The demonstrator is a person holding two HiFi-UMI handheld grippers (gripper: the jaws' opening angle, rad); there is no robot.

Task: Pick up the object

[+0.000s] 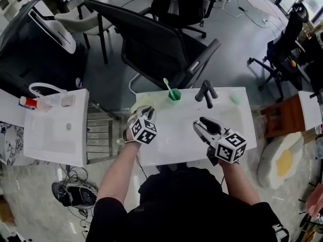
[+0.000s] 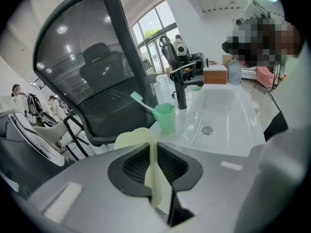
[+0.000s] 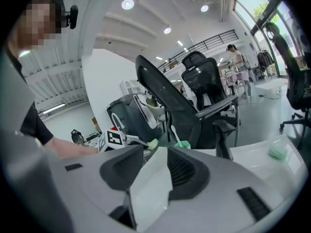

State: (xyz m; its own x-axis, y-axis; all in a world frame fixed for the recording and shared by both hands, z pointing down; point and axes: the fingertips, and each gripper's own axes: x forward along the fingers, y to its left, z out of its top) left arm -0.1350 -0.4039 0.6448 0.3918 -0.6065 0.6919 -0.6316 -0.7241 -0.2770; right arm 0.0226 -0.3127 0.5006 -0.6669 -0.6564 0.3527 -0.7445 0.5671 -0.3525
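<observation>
the left gripper (image 2: 154, 148) has its jaws nearly together, pinched on a thin pale yellow cloth (image 2: 132, 139). the sheet runs down the slit between the pads, and a loose flap bulges out past the tips toward the upper left. in the head view that gripper sits at the upper left corner of the white basin counter (image 1: 237, 127), with the cloth's free part showing just beyond it. the right gripper (image 1: 204, 126), centre right of that view, has its jaws apart with nothing in them; only white surface shows through the gap.

the step in hand looks like the lift: the cloth is caught, and what remains is to carry it clear of the counter. to do it well, hold the pinch firm, since only 1 narrow strip of a limp sheet is gripped and it could slide out. raise it straight, without swinging, so the hanging flap does not drag. the green cup (image 1: 174, 95) with its toothbrush (image 1: 166, 83) stands near, just up and right of the cloth, with the black faucet (image 1: 206, 93) beyond. a trailing edge could tip the cup, so draw up and toward the lower left, away from both. the right gripper has no part in this and is best held off over the counter's right half.
</observation>
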